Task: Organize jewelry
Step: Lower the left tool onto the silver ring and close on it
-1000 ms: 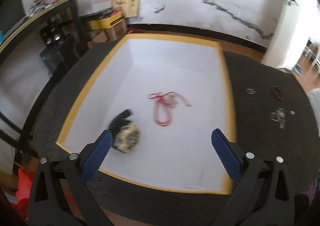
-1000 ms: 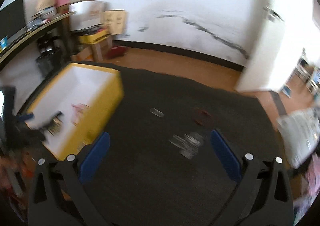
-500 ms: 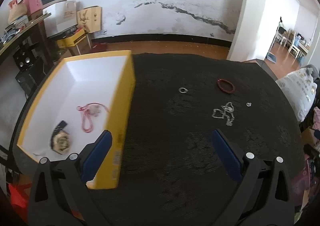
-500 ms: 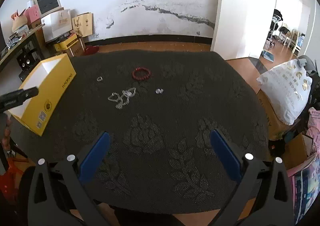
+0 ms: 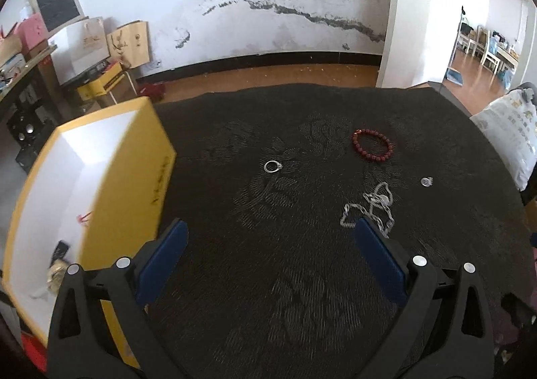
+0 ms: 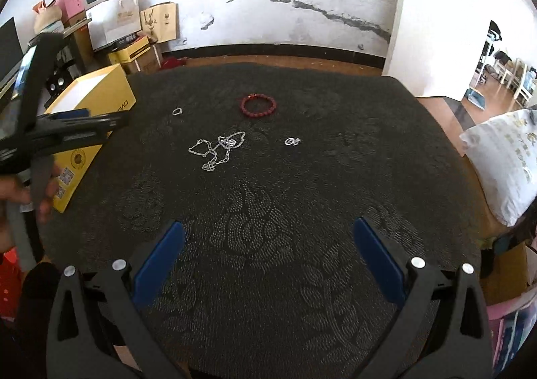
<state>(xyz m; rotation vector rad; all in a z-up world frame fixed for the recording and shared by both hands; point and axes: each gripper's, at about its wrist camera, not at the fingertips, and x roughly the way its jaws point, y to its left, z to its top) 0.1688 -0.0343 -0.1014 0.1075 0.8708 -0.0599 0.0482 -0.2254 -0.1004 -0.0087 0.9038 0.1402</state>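
Observation:
On the dark patterned tablecloth lie a red bead bracelet [image 5: 372,145] [image 6: 258,105], a silver chain necklace [image 5: 376,207] [image 6: 216,149], a silver ring [image 5: 272,166] [image 6: 177,111] and a small silver piece [image 5: 426,181] [image 6: 292,141]. At the left stands a yellow box [image 5: 157,157] [image 6: 110,90] with a white inside; a watch [image 5: 57,270] and a bit of red cord [image 5: 84,217] lie in it. My left gripper [image 5: 268,244] is open beside the box, its right finger near the chain. My right gripper [image 6: 266,246] is open over bare cloth, well short of the jewelry.
In the right wrist view the left gripper's body [image 6: 57,134] and a hand [image 6: 30,191] show at the left edge. A white patterned bag [image 6: 503,157] sits off the table's right side. Shelves, boxes and paper bags [image 5: 127,43] line the far left wall.
My left gripper has swung right from above the box's inside to over the cloth, toward the loose jewelry. My right gripper pulled back, so the jewelry now lies farther ahead.

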